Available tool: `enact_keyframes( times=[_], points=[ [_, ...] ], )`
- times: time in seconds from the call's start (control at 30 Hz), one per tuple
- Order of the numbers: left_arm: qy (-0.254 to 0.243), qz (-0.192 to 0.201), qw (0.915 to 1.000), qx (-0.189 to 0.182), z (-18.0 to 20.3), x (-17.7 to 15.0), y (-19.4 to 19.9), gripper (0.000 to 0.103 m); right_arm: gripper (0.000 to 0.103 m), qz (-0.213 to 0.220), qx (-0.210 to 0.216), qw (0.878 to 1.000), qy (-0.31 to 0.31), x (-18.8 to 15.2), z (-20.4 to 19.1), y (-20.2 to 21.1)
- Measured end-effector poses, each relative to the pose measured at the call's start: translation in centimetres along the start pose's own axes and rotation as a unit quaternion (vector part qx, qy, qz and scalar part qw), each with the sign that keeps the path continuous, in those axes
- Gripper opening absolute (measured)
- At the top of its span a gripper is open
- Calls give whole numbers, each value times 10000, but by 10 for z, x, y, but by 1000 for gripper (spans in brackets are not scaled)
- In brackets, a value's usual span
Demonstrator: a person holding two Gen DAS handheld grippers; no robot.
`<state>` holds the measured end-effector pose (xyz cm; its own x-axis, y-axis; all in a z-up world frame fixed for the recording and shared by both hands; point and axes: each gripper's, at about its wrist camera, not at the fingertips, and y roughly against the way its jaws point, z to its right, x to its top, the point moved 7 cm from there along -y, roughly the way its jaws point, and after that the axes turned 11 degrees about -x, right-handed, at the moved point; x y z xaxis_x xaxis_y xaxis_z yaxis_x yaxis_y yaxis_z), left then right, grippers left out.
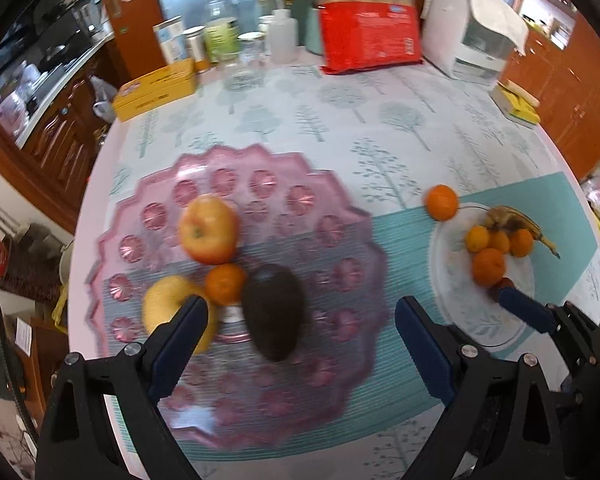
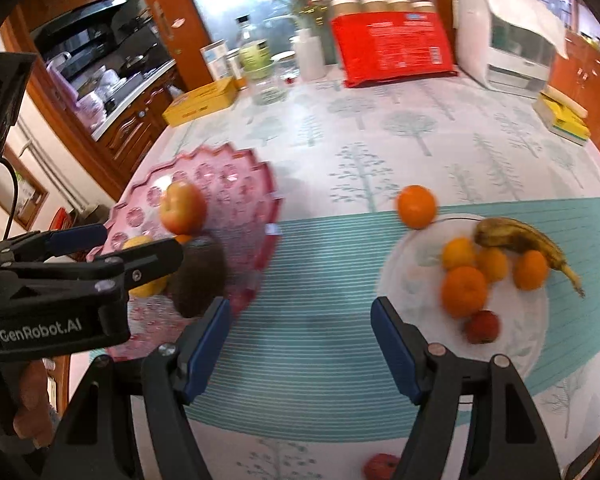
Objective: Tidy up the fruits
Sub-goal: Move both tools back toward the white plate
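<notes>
Both grippers hang open and empty: the left gripper (image 1: pixel 300 320) above the avocado (image 1: pixel 274 312) on the pink tray (image 1: pixel 340 208), the right gripper (image 2: pixel 300 320) beside the white plate (image 2: pixel 536 344).

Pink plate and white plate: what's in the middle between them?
Just bare striped teal mat between the pink plate and the white plate. The right wrist view shows it best.

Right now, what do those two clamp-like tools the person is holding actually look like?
Both are black plastic handheld grippers: the left gripper and right gripper each have two angular fingers faced with blue pads and fixed with silver screws. The left one's body carries white "GenRobot.AI" lettering.
</notes>
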<state>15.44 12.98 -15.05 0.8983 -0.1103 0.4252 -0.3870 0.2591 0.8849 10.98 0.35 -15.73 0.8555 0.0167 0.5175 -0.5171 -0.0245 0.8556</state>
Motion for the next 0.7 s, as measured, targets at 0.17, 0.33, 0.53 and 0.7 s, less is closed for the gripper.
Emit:
enact_keyframes(
  times=[0.17,0.33,0.53,0.7],
  points=[
    [-142,-87,9998,-130,41,8,-12,94,73,181,-314,9993,-72,8,50,6],
    [-285,-76,9995,-90,75,22,-20,94,73,268,-552,9980,176,22,101,9],
    [-334,-45,9994,26,108,48,-36,94,73,193,-615,9918,1100,51,162,-4],
    [-243,-112,9995,155,125,68,-60,94,72,17,-543,9791,1962,69,187,-29]
  ],
)
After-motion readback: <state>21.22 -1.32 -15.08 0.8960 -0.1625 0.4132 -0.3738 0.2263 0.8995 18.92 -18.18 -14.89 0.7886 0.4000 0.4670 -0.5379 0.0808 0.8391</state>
